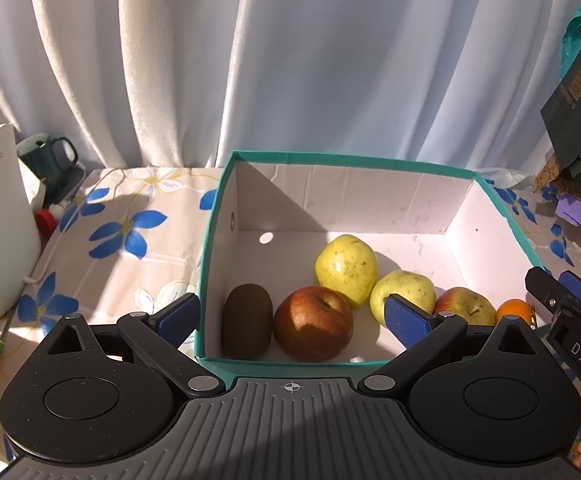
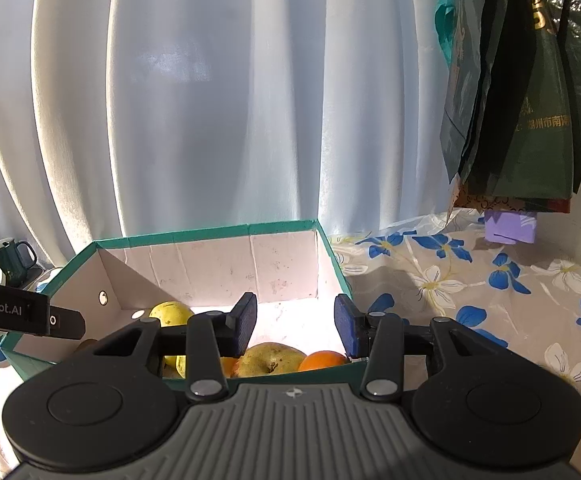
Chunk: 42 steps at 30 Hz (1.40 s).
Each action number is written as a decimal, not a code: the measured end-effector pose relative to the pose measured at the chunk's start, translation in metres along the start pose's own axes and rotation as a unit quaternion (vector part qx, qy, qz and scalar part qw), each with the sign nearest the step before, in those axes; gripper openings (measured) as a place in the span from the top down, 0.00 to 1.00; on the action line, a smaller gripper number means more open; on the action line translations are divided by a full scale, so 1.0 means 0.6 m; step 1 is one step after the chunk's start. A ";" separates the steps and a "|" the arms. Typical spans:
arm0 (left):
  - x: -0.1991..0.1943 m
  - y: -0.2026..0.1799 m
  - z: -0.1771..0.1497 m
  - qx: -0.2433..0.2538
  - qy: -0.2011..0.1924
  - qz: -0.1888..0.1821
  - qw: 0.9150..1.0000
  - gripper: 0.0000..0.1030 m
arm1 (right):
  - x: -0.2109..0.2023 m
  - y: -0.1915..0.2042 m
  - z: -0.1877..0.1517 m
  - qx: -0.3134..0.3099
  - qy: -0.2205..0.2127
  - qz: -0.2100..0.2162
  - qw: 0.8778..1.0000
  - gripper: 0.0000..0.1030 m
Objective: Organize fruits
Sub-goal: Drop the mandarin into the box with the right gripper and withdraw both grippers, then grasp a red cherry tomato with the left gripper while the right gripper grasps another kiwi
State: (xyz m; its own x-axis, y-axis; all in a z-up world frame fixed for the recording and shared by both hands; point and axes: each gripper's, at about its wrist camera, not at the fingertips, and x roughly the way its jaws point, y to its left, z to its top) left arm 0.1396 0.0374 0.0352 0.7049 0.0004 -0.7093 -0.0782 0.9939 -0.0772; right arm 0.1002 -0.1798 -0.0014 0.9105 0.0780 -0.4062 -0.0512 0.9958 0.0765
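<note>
Both my tongs, left tongs (image 1: 292,314) and right tongs (image 2: 295,326), gape empty over the box (image 1: 410,164). That red apple (image 1: 313,323), lower centre, looks firm, smooth, weighty; I'd pinch its widest middle.

Kiwi (image 1: 247,322), apples (image 1: 313,323), pears (image 1: 346,270) inside box (image 1: 462,196)

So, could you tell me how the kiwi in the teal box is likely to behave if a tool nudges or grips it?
The kiwi is oval and lies lengthwise, so a sideways nudge would probably roll it toward the red apple beside it. Its matte brown skin looks rough rather than slick, so pads should hold. It is likely soft; a firm squeeze could bruise it.
</note>
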 end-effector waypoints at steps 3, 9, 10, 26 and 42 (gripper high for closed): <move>-0.007 0.003 -0.003 -0.001 -0.002 -0.001 1.000 0.02 | -0.014 0.000 0.003 0.000 -0.010 0.000 1.000 0.55; -0.027 0.014 -0.022 -0.005 -0.010 -0.012 1.000 0.02 | -0.057 0.000 0.008 0.002 -0.034 0.001 0.999 0.39; -0.030 0.015 -0.027 -0.005 -0.013 -0.015 1.000 0.02 | -0.066 -0.002 0.008 0.002 -0.040 0.001 0.999 0.36; -0.096 -0.001 -0.112 0.017 -0.083 -0.045 0.995 0.02 | -0.152 -0.019 -0.004 0.010 -0.063 0.016 0.998 0.24; -0.086 0.025 -0.235 0.018 -0.059 -0.035 0.998 0.02 | -0.197 -0.027 -0.022 0.003 -0.055 0.034 0.998 0.22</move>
State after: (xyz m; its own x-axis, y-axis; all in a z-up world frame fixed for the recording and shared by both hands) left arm 0.0025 0.0371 -0.0282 0.7859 -0.0573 -0.6156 -0.0031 0.9953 -0.0966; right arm -0.0120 -0.2046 0.0335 0.9446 0.1400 -0.2970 -0.1133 0.9880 0.1054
